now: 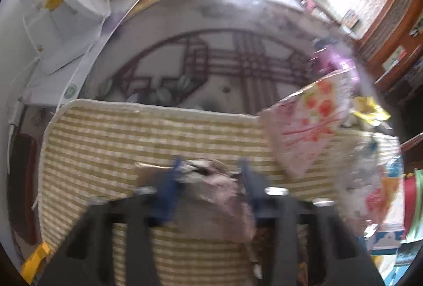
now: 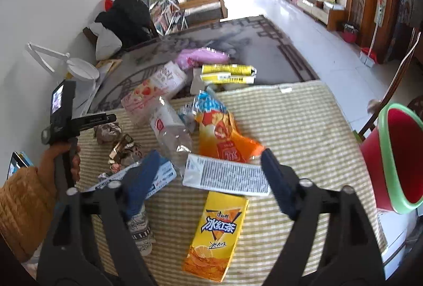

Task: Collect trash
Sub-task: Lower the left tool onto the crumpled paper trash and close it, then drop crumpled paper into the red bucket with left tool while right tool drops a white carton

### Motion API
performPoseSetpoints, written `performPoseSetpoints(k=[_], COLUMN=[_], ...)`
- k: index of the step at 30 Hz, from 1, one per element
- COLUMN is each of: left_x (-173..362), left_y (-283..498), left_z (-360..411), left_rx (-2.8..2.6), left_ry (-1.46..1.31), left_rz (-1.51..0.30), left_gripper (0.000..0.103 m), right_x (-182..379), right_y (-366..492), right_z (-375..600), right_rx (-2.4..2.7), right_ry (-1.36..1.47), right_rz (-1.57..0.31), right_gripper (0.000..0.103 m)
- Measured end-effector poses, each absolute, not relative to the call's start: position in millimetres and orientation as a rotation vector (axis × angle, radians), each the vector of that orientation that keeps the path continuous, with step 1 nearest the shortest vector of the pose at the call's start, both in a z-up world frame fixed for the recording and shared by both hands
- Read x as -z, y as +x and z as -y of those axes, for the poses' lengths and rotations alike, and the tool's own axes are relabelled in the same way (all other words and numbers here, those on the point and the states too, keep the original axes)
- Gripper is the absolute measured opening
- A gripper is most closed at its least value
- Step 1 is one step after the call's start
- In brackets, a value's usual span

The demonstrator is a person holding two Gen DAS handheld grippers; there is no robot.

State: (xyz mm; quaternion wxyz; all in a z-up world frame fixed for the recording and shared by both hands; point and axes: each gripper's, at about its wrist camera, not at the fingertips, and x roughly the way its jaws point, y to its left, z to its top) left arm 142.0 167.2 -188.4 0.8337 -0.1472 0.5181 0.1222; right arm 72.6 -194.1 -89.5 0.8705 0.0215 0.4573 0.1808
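My left gripper point(image 1: 211, 169) is shut on a crumpled pinkish-brown wrapper point(image 1: 219, 188) just above the checked mat point(image 1: 132, 143); in the right wrist view the left gripper point(image 2: 111, 122) is at the mat's left side on that wrapper point(image 2: 107, 132). My right gripper point(image 2: 210, 162) is open and empty above a white flattened carton point(image 2: 224, 177). A yellow iced-tea carton point(image 2: 216, 233), an orange snack bag point(image 2: 224, 140), a clear plastic bottle point(image 2: 169, 127) and a shiny foil wrapper point(image 2: 124, 151) lie on the mat. A red bin with a green rim point(image 2: 394, 159) stands at the right.
A pink strawberry-print bag point(image 2: 148, 95), a pink pack point(image 2: 201, 56) and yellow wrappers point(image 2: 227, 73) lie at the mat's far edge on the patterned table. A white desk lamp point(image 2: 79, 69) stands at the left. A wooden chair point(image 2: 396, 80) is behind the bin.
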Motion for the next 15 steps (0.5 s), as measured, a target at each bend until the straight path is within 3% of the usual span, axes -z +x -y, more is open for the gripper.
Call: performPoseSetpoints(k=[5,11,13,14,15], left_x=[167,126,111,105,98], left_y=[119,75,64,60,55], left_z=[-173,-154,-141,-135,-127], left_rx=[-0.223,-0.143,-0.116,-0.104,-0.092], left_ry=[-0.365,-0.428,-0.420,-0.411,-0.392], left_rz=[-1.026,-0.908,-0.869,-0.853,-0.835], left_gripper=[0.027,0.027,0.027,0.027,0.027], right_x=[108,143,156,159,162], right_y=[86,101,105,105,104], right_z=[171,138,131,129,126], right_rx=[-0.428,-0.535,-0.568,-0.576,-0.572], right_ry=[-0.231,-0.550,-0.596,-0.609,-0.641], right_rz=[-1.019,-1.108,-1.145,-1.151,-1.145], right_gripper=[0.097,0.098,0.089,0.067,0.060])
